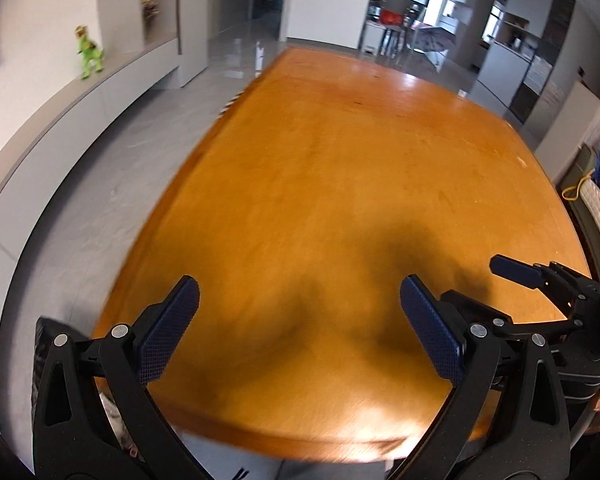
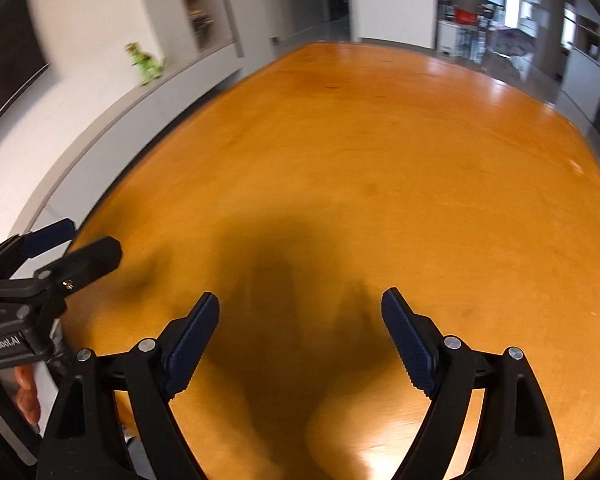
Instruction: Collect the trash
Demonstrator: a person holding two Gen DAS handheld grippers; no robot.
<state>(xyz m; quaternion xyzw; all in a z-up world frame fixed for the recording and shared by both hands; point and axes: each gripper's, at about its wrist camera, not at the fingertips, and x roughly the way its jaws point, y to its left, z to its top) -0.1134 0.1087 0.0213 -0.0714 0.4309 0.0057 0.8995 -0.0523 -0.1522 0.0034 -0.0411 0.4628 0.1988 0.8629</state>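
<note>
No loose trash shows on the orange wooden table (image 1: 340, 152) (image 2: 360, 152); both views are motion-blurred. My left gripper (image 1: 300, 284) hangs open above the table's near end with nothing between its blue pads. My right gripper (image 2: 300, 296) is open too and holds nothing. The two hang side by side: one right-gripper finger (image 1: 516, 272) shows at the right edge of the left wrist view, and the left gripper (image 2: 80, 240) sits at the left edge of the right wrist view. Below the table's near-left corner is a dark bag-like thing (image 1: 44, 344) with pale crumpled bits (image 1: 112, 412).
A green toy dinosaur (image 1: 88, 52) (image 2: 144, 64) stands on a long grey ledge along the left wall. Grey floor runs between ledge and table. A person's hand (image 2: 24, 396) grips the left gripper's handle. Chairs and counters lie far beyond the table.
</note>
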